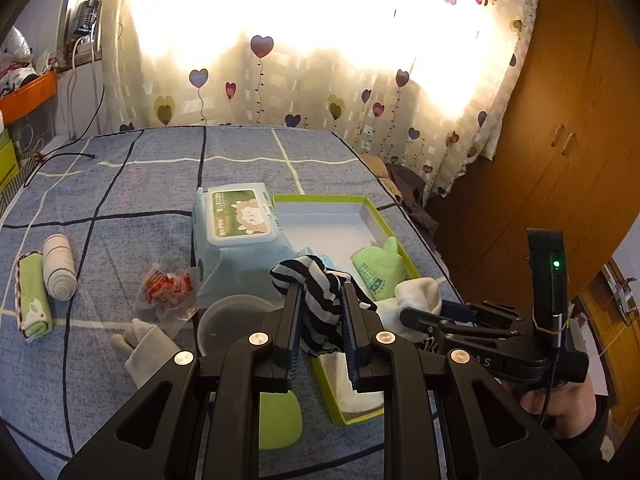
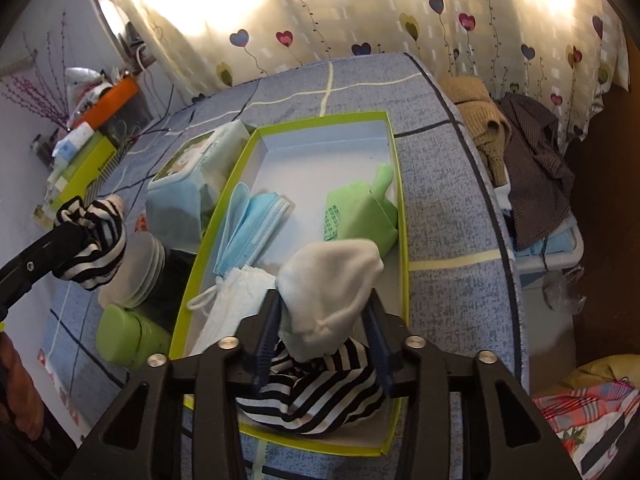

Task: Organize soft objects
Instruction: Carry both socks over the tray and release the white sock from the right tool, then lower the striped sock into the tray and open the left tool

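In the left wrist view, the left gripper [image 1: 322, 300] pinches a black-and-white striped sock [image 1: 320, 304] between its two fingers; the cloth bunches over the tips and hangs down between them. The gripper points forward and down over the near end of the green-rimmed box [image 1: 380, 216] on the blue checked bedcover [image 1: 140, 200]. Just left of the box lies a pack of wet wipes [image 1: 240, 232], with a round lidded container [image 1: 228, 320] in front of it. Further left lie a rolled white cloth [image 1: 59, 266], a rolled green towel [image 1: 34, 294] and a white sock [image 1: 148, 350]. At the right, a hand [image 1: 568, 404] holds the right gripper [image 1: 420, 316] pointing leftward at a white sock [image 1: 416, 300] on the box's edge.

In the right wrist view, the right gripper [image 2: 324, 312] hangs tilted down over the near end of the box [image 2: 402, 216], jaws spread. The white sock [image 2: 332, 296] sits between the fingers, with a clear gap to the right finger, so it looks loose rather than clamped. It rests on a second striped sock [image 2: 312, 392] lying in the box. Beyond it in the box lie blue face masks [image 2: 252, 228], a white mask [image 2: 236, 304] and a green cloth [image 2: 360, 208]. At the left the left gripper [image 2: 76, 232] holds its striped sock [image 2: 96, 240] above the containers beside the box.
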Demonstrator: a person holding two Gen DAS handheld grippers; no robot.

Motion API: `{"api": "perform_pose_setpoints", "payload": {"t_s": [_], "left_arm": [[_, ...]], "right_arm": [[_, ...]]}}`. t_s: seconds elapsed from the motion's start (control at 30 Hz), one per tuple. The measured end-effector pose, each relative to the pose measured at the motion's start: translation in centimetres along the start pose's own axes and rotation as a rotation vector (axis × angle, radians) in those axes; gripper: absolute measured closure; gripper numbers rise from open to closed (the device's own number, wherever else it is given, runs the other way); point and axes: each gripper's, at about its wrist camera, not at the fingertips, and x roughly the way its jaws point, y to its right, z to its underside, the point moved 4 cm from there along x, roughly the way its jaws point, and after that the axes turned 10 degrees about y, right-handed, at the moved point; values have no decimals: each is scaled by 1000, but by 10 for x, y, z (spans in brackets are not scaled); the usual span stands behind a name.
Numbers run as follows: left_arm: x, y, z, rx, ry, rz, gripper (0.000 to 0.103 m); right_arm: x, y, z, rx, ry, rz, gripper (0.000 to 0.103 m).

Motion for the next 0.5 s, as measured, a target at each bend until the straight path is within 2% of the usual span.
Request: {"api": "perform_pose_setpoints", "payload": {"t_s": [0.13, 0.5], "left_arm": [[8, 7, -1, 8, -11, 12, 83], [48, 23, 3, 20, -87, 36, 83]], "right_arm": [[-11, -3, -4, -29, 29, 5, 54], [-31, 5, -9, -16, 91, -4, 54]]}}
